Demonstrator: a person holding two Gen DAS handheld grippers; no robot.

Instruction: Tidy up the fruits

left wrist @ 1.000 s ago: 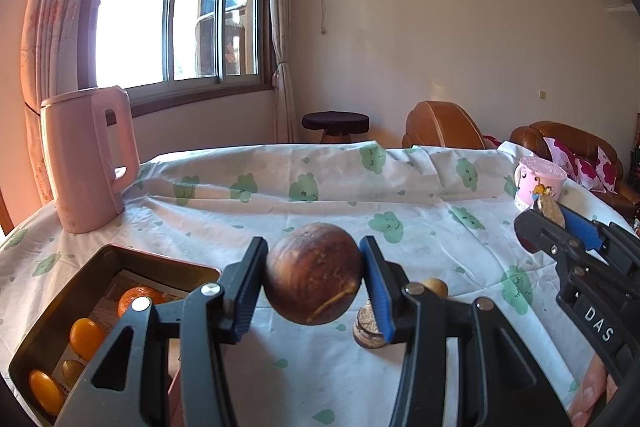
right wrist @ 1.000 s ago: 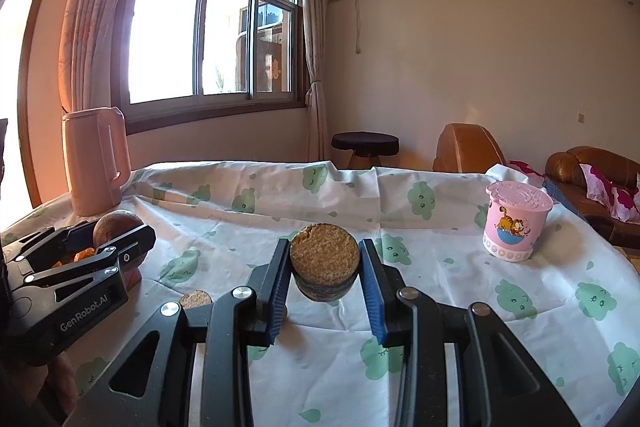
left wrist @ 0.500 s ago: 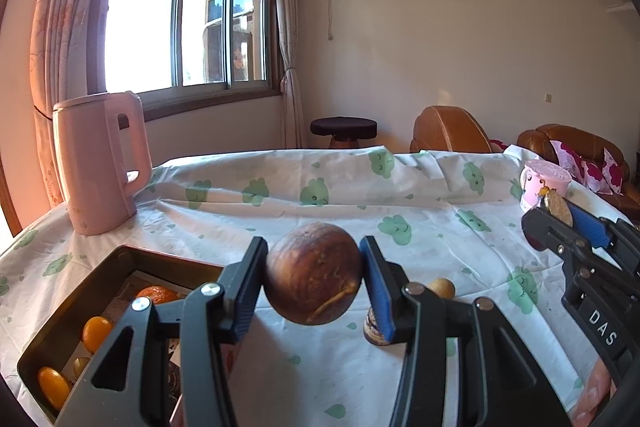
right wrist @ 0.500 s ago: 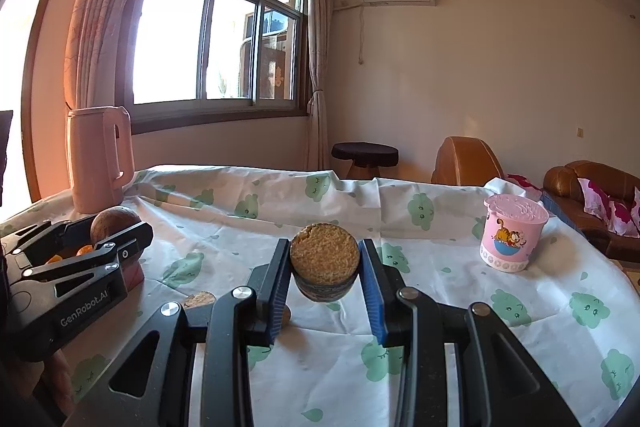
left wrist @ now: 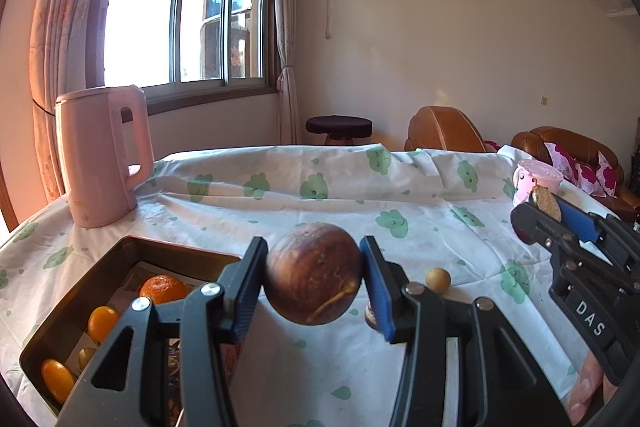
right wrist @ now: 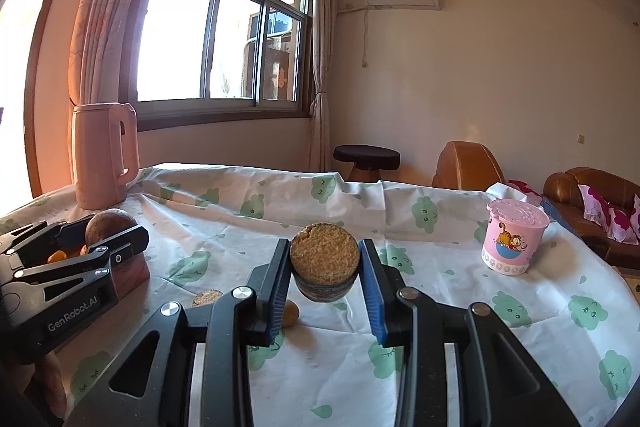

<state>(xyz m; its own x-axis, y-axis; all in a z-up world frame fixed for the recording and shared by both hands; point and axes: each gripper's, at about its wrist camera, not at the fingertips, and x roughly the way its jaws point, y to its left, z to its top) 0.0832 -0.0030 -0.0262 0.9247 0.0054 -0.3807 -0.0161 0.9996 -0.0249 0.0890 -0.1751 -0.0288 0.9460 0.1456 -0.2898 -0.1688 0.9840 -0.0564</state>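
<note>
Brown fruit: we see a round, wrinkled brown fruit (left wrist: 314,279) clamped between the pads of the left gripper (left wrist: 314,281), held clear above the tablecloth (left wrist: 280,203).
Left gripper: we read both pads as pressed on the fruit's sides; the tray lies just below and to its left.
Right gripper: the right gripper (right wrist: 325,269) is clamped on a short crumbly puck (right wrist: 325,263), tan on top with a dark band around the side, held off the cloth.
Tray: a dark tray (left wrist: 80,291) sits at the near left edge; we count a mandarin (left wrist: 162,289) and several small orange fruits (left wrist: 102,323) in it.
Loose on cloth: a small tan ball (left wrist: 438,279) and a second puck (right wrist: 207,297) lie between the two grippers; from the left wrist camera that puck is mostly hidden.
Kettle: a pink kettle (left wrist: 102,155) stands upright at far left.
Cup: a pink cartoon cup (right wrist: 514,241) stands upright at far right, well apart from the tray.
Person: fingertips (left wrist: 586,387) show under the right gripper.
</note>
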